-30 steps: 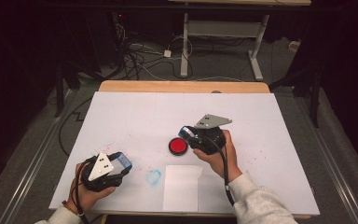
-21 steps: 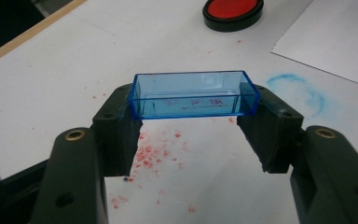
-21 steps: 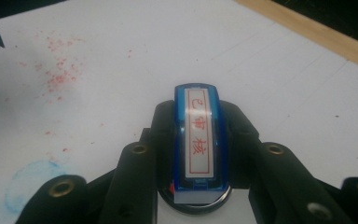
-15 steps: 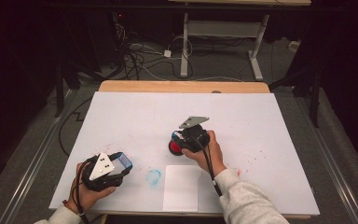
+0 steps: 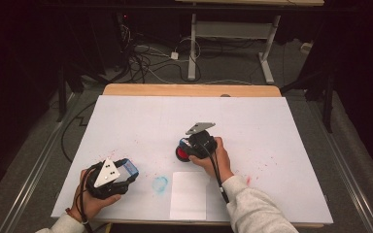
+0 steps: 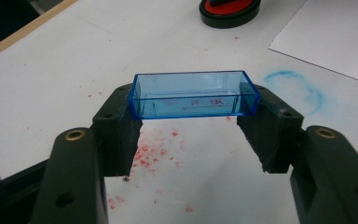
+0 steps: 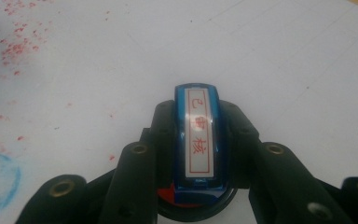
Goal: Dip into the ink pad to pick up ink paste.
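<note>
The right gripper [image 5: 190,148] is clamping a blue stamp [image 7: 199,140] and pressing it onto the red ink pad [image 5: 182,154], at the table's [image 5: 281,126] centre. At seven o'clock, the left gripper [image 5: 126,171] is gripping the stamp's clear blue cap [image 6: 193,94].

Dark room, cables [image 5: 148,60] on floor [image 5: 39,160]

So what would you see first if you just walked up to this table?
Probably the blue stamp squeezed in the right gripper, pressed down on the red ink pad mid-table. Next, the clear blue cap pinched in the left gripper near the front left, and red ink specks spattered over the white table.
</note>
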A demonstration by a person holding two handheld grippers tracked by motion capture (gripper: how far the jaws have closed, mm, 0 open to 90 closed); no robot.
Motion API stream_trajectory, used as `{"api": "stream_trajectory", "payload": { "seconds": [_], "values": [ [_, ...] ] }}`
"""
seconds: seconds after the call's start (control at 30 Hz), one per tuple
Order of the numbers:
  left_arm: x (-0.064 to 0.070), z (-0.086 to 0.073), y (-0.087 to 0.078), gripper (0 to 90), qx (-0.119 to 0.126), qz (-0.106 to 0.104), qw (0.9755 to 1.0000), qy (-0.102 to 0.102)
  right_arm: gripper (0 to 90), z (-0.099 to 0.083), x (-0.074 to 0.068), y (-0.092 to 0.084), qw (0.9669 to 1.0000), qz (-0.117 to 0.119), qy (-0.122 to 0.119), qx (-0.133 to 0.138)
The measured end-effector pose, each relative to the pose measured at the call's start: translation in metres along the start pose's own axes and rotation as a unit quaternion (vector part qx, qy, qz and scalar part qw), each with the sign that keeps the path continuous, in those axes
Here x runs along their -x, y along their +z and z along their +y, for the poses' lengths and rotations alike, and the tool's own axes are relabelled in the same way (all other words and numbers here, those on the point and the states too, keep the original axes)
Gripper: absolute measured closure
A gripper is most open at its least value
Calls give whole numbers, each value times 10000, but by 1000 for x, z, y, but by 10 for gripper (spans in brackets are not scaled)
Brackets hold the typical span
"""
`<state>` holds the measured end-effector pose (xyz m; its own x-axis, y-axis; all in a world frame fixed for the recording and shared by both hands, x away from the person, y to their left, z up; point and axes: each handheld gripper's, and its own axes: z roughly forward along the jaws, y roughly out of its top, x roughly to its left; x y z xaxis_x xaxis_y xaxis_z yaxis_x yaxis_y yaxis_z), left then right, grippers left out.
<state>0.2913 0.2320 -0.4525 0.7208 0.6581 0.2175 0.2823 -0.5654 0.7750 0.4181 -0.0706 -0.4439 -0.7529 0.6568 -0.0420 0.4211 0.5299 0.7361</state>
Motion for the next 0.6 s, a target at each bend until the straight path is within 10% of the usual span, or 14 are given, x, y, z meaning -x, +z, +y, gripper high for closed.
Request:
{"api": "stream_trajectory", "payload": {
  "seconds": [0.6],
  "values": [
    [2, 0, 0, 392, 0, 0, 10000, 33, 701, -8, 0, 1, 9996, -9, 220, 160]
  ]
}}
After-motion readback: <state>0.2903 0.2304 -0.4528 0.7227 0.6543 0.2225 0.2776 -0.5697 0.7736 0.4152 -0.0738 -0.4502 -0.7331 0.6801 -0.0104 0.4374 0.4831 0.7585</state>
